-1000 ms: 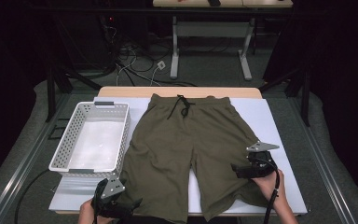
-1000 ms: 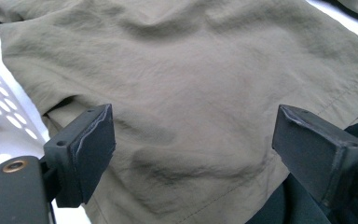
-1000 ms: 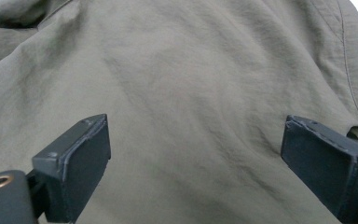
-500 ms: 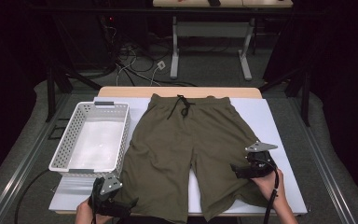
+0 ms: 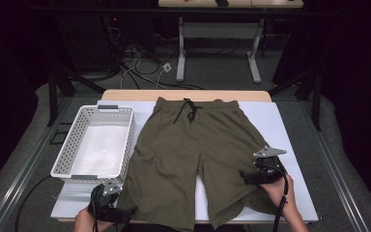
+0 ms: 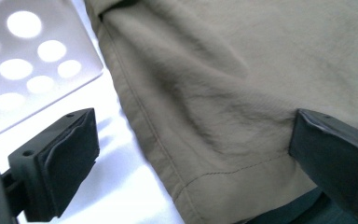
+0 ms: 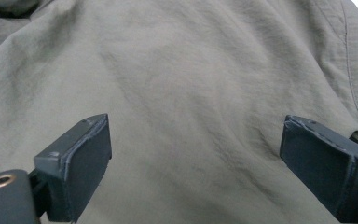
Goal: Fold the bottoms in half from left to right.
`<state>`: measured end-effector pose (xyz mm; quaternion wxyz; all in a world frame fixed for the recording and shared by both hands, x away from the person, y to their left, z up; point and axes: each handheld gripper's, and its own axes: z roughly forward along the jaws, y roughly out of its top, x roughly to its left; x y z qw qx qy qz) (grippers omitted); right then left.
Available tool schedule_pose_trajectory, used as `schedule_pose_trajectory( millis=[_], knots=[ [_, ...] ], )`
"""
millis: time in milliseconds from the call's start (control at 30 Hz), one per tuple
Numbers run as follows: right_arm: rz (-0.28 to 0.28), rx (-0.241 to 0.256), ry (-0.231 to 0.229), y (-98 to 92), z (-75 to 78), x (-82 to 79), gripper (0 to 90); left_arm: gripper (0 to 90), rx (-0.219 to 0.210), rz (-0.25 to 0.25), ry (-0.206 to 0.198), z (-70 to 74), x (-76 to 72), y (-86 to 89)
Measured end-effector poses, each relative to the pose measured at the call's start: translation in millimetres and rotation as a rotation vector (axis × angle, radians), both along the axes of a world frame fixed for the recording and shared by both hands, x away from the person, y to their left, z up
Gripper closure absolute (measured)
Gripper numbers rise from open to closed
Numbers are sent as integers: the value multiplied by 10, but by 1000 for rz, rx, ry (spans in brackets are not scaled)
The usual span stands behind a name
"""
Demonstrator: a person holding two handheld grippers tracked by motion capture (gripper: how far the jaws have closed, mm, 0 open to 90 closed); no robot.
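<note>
Olive green shorts (image 5: 193,145) with a black drawstring lie flat on the white table mat (image 5: 282,130), waistband at the far side. My left gripper (image 5: 121,212) is at the near left hem corner of the shorts (image 6: 223,107), open, its jaws straddling the hem edge. My right gripper (image 5: 247,178) rests over the right leg of the shorts (image 7: 191,93), open, with the fabric spread between its wide-apart jaws. Nothing is pinched by either one.
A white perforated basket (image 5: 67,157) stands on the left of the table, close beside the shorts' left leg; its holed wall (image 6: 23,60) is near my left gripper. Beyond the table are a desk frame and cables on the floor.
My left gripper has edged slightly toward the shorts' hem corner. The right gripper and the shorts have stayed almost still.
</note>
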<state>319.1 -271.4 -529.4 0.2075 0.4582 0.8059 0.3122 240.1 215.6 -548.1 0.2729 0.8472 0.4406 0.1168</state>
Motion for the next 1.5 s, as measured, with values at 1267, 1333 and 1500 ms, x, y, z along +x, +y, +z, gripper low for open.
schedule_pose_trajectory(
  millis=[1267, 1333, 1500],
  knots=[
    [44, 2, 11, 225, 4, 31, 93, 867, -68, -243, -280, 246, -231, -581],
    [49, -1, 9, 249, 7, 33, 94, 867, -75, -266, -292, 256, -245, -655],
    [57, 11, 11, 324, 17, 39, 101, 868, -87, -318, -301, 254, -250, -837]
  ],
)
